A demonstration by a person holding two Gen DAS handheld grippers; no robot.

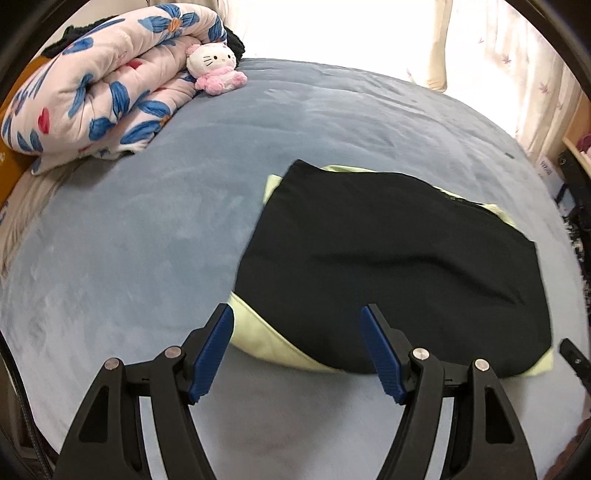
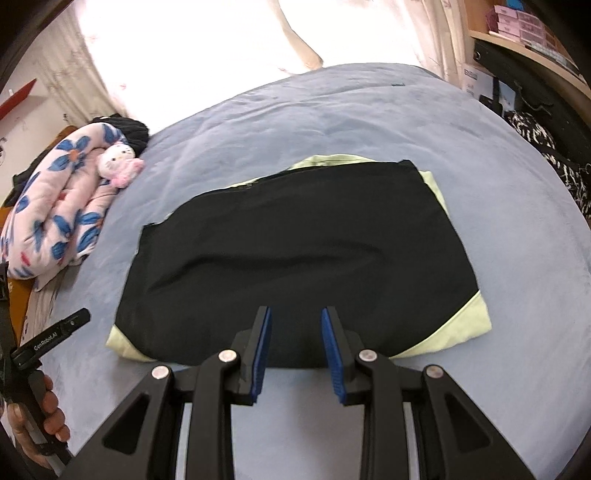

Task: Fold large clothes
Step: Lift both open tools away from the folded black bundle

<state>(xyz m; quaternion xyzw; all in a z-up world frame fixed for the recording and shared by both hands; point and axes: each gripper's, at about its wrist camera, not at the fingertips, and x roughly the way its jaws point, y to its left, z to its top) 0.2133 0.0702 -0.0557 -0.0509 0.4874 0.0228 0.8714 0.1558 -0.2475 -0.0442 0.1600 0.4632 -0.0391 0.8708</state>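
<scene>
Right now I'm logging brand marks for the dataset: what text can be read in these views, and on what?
"GenRobot.AI": on the left gripper body, right wrist view.
White box by the shelf: print too blurred to read.
Pink boxes on the shelf: labels too small.

So I've got the garment (image 1: 399,266) (image 2: 295,254) folded into a flat, roughly rectangular bundle, lying on the blue-grey bed cover (image 1: 147,229) (image 2: 498,184), toward the near side of that cover from where I'm looking. It's mostly black on top with pale yellow-green panels peeking out at the near corners and along the far edge, and there's a soft crease running across the black face. It sits well apart from the cover's far end, nothing resting on it, edges a bit uneven but fully laid down.
</scene>
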